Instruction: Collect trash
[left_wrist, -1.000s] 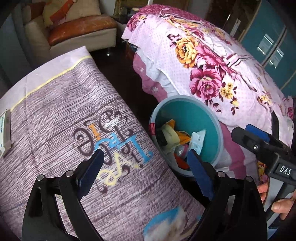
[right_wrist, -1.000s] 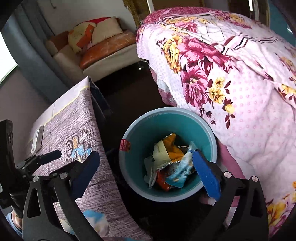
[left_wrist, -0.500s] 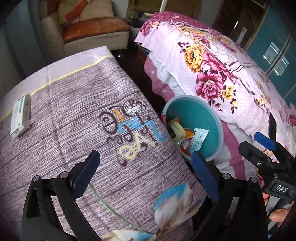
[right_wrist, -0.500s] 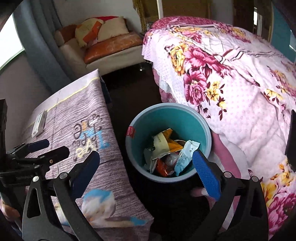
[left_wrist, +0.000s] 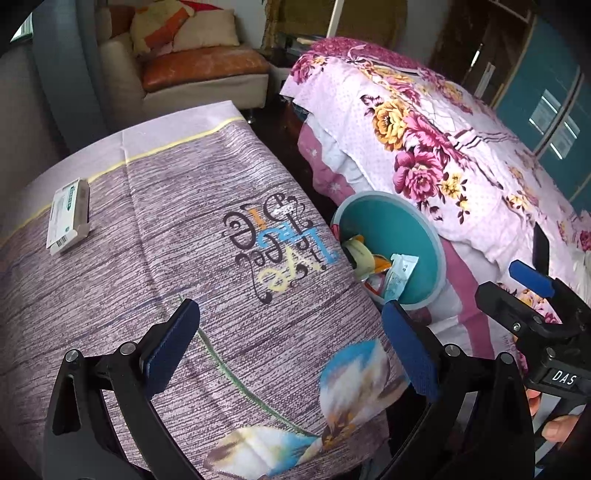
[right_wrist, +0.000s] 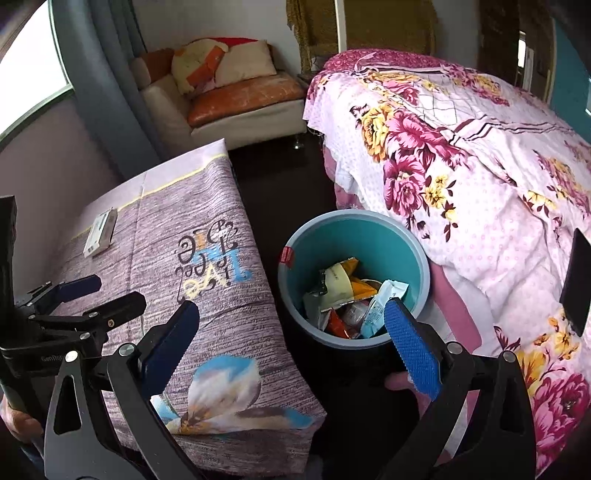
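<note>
A teal bin (right_wrist: 391, 240) stands on the dark floor between table and bed, holding several crumpled wrappers (right_wrist: 351, 299). It also shows in the left wrist view (left_wrist: 417, 236). A small white and green box (left_wrist: 68, 216) lies on the far left of the table; it also shows in the right wrist view (right_wrist: 99, 232). My left gripper (left_wrist: 291, 347) is open and empty above the table's near end. My right gripper (right_wrist: 291, 347) is open and empty above the near rim of the bin. Each gripper appears in the other's view.
The table (left_wrist: 155, 229) wears a purple printed cloth. A bed with a pink floral quilt (right_wrist: 461, 155) runs along the right. A sofa with cushions (right_wrist: 240, 96) sits at the back. A dark phone (right_wrist: 576, 280) lies on the quilt.
Both grippers have pulled back and up from the bin. More of the table and the white box now show in the left wrist view. Both stay open.
</note>
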